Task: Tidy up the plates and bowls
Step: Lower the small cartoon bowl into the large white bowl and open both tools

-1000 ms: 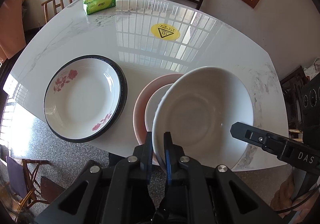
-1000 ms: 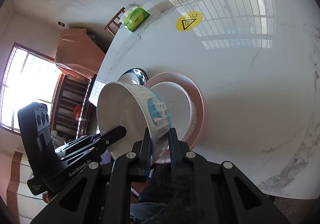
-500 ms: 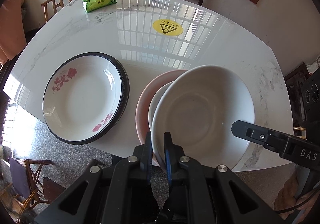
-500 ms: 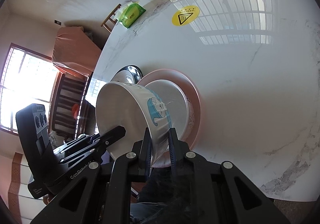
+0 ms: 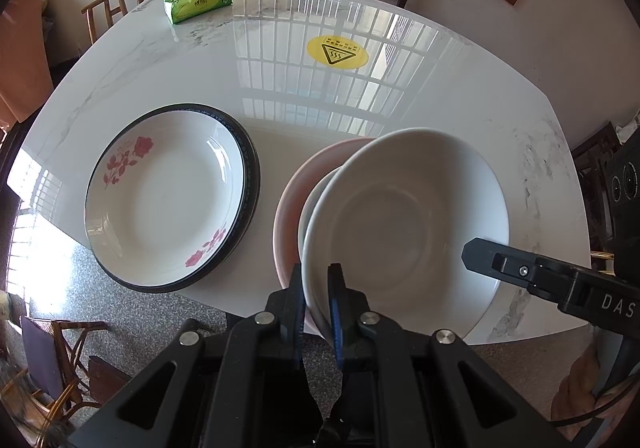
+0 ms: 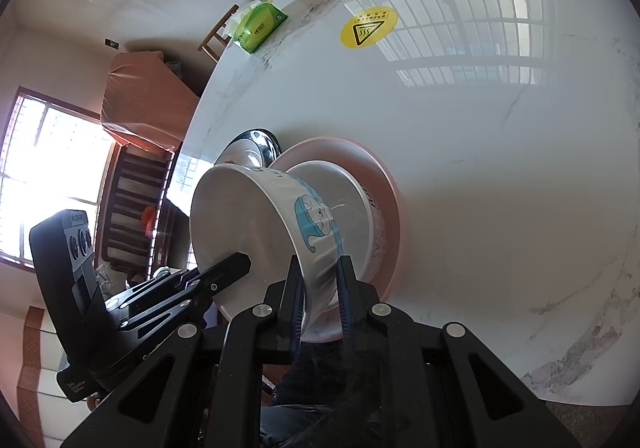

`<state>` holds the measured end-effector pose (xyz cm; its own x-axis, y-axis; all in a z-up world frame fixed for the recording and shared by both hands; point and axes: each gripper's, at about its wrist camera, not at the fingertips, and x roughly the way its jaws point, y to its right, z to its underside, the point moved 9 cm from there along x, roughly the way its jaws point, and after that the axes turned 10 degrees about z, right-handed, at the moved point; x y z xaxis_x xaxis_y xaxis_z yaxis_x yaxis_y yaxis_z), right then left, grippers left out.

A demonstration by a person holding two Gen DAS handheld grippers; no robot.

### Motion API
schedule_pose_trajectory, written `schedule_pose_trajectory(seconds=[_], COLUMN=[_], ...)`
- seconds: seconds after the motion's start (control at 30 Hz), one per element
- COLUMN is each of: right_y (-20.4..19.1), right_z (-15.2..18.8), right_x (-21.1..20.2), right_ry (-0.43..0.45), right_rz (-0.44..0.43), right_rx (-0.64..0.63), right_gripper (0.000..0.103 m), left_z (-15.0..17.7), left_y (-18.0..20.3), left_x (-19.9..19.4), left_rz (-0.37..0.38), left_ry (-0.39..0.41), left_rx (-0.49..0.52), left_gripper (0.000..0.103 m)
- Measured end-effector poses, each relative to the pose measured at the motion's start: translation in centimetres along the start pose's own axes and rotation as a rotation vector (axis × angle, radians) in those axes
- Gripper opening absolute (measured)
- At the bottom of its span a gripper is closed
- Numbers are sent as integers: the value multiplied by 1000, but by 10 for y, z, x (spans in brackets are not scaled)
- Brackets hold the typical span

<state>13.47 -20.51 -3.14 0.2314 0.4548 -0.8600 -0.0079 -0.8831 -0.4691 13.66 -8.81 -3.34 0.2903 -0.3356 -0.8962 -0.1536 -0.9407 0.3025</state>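
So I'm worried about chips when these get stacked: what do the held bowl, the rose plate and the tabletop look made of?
Held bowl: likely glazed ceramic, smooth glossy white, with a blue printed cartoon outside. Rose plate: glossy white with a dark rim; ceramic or enamel, cannot tell which. Tabletop: polished marble-look slab, grey veins and mirror-like window reflections; real stone or not is unclear.

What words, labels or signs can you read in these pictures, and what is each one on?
"DAS": on the right gripper, cut off by the frame edge.
Hot-surface warning triangle: yellow sticker on the table; its small print is unreadable.
Tissue pack: print too small.
Held bowl: lettering blurred.
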Motion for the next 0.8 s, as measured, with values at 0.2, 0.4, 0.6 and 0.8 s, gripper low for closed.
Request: schedule_pose_trajectory(seconds=[0.2,0.4,0.6,0.8], right_y=[3,6,7,5], right_z=[0,0,-3,-2], right_x=[5,9,7,-4], right_ry=[-2,-1,9,40], right_rz=[1,-2,-2,-38], right_rx=[9,16,13,15], right_gripper=[17,19,21,21], left_z=[-2,-6,-11,-12], left_y=[2,3,6,5], left_x=[4,4,-4,-8], left_rz=[-13,-19,-44,-56], left_ry=[0,25,77,109], left_rx=[29,60,107,130], left_gripper=[13,21,22,22])
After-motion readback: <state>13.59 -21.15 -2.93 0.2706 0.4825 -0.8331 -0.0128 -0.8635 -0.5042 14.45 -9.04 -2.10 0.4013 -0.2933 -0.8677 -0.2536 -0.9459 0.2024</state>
